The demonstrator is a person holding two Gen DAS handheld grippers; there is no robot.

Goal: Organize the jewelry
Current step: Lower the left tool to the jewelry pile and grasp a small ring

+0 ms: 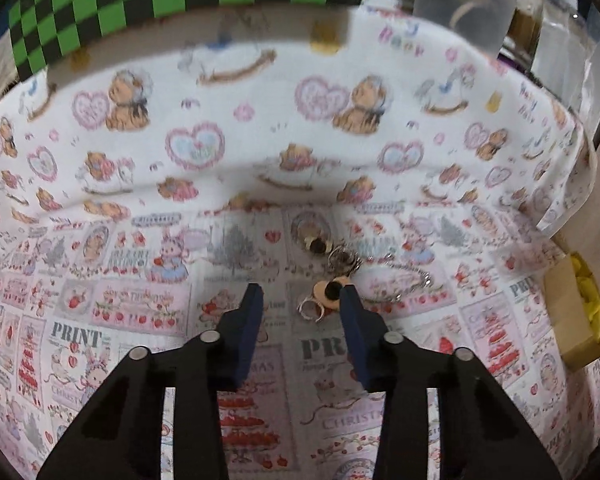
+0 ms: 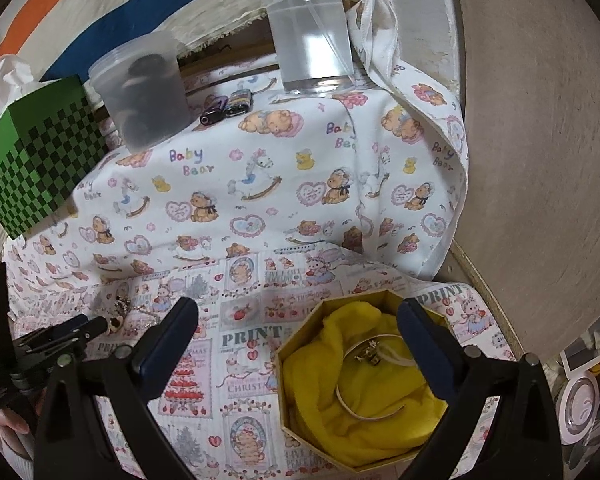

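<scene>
One bangle [image 2: 370, 376] already lies in the box [image 2: 300, 344]; rings and chains [image 1: 340, 276] remain at twelve o'clock of the left gripper [image 1: 300, 300], narrowed, gripping nothing. Right gripper [image 2: 298, 320] gapes empty.

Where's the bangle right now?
In the right wrist view, the bangle lies on the yellow cloth inside the octagonal box, low and right of centre, between the right gripper fingers' line of sight.

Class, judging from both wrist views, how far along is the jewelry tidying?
Done: a bangle with a small charm lies on the yellow cloth in the octagonal box.
In hand: the left hand-held gripper is around a ring, not visibly clamped.
Left: a chain and other pieces. The right hand-held gripper is open and empty.
</scene>
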